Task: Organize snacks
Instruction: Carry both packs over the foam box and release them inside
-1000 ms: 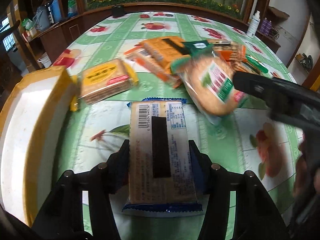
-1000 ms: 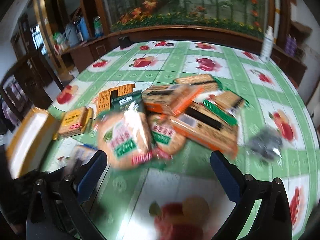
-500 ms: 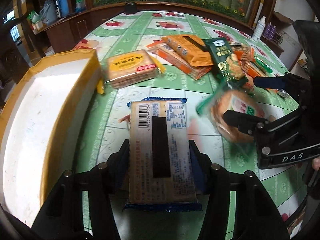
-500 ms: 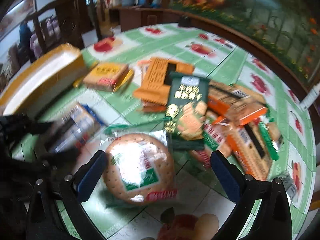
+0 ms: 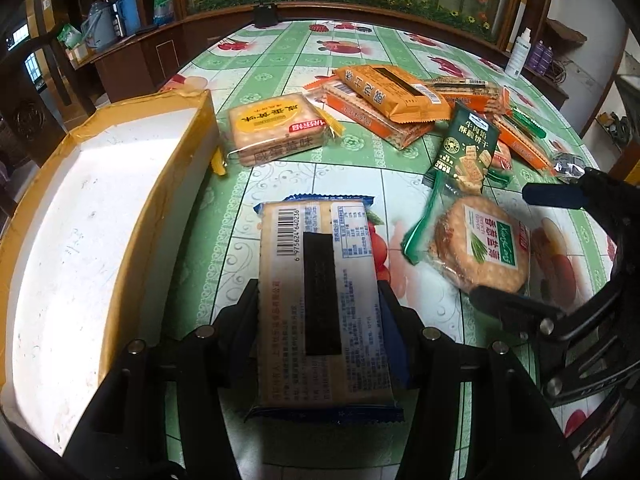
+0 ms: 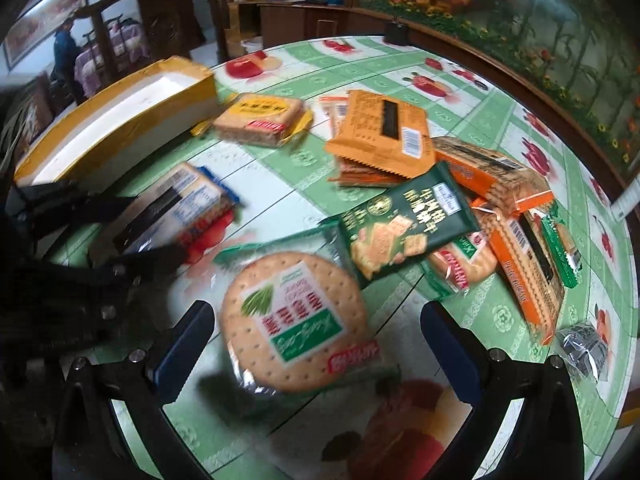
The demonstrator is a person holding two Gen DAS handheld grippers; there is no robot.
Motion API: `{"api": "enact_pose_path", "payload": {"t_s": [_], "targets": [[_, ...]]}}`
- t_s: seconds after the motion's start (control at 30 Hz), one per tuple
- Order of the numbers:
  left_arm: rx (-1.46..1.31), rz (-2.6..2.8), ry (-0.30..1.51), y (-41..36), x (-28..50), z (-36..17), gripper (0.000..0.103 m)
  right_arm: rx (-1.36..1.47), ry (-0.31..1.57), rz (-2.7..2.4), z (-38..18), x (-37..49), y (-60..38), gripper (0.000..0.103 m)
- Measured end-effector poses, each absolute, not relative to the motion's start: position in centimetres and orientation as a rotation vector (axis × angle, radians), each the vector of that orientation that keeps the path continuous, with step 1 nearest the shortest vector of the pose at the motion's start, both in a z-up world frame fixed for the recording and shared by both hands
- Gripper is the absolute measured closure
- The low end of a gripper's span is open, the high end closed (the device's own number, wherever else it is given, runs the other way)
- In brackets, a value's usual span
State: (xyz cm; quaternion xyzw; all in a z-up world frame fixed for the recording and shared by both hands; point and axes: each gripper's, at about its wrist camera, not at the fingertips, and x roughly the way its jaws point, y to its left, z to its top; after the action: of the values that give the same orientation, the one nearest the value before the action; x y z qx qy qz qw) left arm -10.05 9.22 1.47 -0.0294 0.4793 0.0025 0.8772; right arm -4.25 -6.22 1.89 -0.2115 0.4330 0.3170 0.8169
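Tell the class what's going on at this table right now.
A person works two handheld grippers, sorting snacks. The left gripper is shut on a blue-edged cracker pack beside the box. The right gripper is open around a round biscuit pack. The other snacks lie on the table.

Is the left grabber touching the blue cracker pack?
Touching. The left wrist view shows the left gripper with both fingers pressed against the sides of the blue cracker pack, no gap.

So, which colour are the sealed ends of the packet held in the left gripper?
Blue: the packet has blue crimped ends, clearest in the left wrist view.
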Motion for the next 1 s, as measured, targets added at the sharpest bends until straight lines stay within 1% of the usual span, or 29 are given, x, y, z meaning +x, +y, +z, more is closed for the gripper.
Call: {"api": "enact_pose_path", "payload": {"t_s": [0.13, 0.2, 0.3, 0.33, 0.37, 0.4, 0.63, 0.8, 1.0], "targets": [[-0.050, 0.017, 0.998, 9.2, -10.0, 1.4, 0.046, -0.472, 0.928, 0.676, 1.3, -3.8, -5.7, 0.001], [-0.044, 0.017, 0.999, 9.2, -10.0, 1.4, 0.046, -0.457, 0.963, 0.690, 0.5, -3.0, -5.3, 0.001], [-0.043, 0.021, 0.999, 9.0, -9.9, 1.4, 0.046, -0.394, 0.949, 0.713, 0.1, -2.6, -6.0, 0.006], [-0.039, 0.022, 0.997, 8.9, -9.8, 1.4, 0.046, -0.390, 0.941, 0.712, 0.2, -2.7, -6.2, 0.015], [-0.038, 0.018, 0.993, 8.8, -9.8, 1.4, 0.046, -0.386, 0.932, 0.716, 0.4, -2.8, -6.4, 0.026], [-0.035, 0.014, 0.990, 8.7, -9.7, 1.4, 0.046, -0.390, 0.926, 0.709, 0.6, -3.0, -6.5, 0.027], [-0.025, -0.002, 0.978, 7.8, -10.4, 1.8, 0.046, -0.381, 0.928, 0.669, 0.9, -4.7, -8.1, 0.027], [-0.023, -0.016, 0.933, 7.8, -11.5, 3.8, 0.046, -0.341, 0.877, 0.659, 2.7, -6.4, -9.1, 0.027], [-0.042, -0.012, 0.883, 9.5, -13.1, 6.9, 0.046, -0.329, 0.794, 0.685, 5.7, -7.6, -8.0, 0.027]]}}
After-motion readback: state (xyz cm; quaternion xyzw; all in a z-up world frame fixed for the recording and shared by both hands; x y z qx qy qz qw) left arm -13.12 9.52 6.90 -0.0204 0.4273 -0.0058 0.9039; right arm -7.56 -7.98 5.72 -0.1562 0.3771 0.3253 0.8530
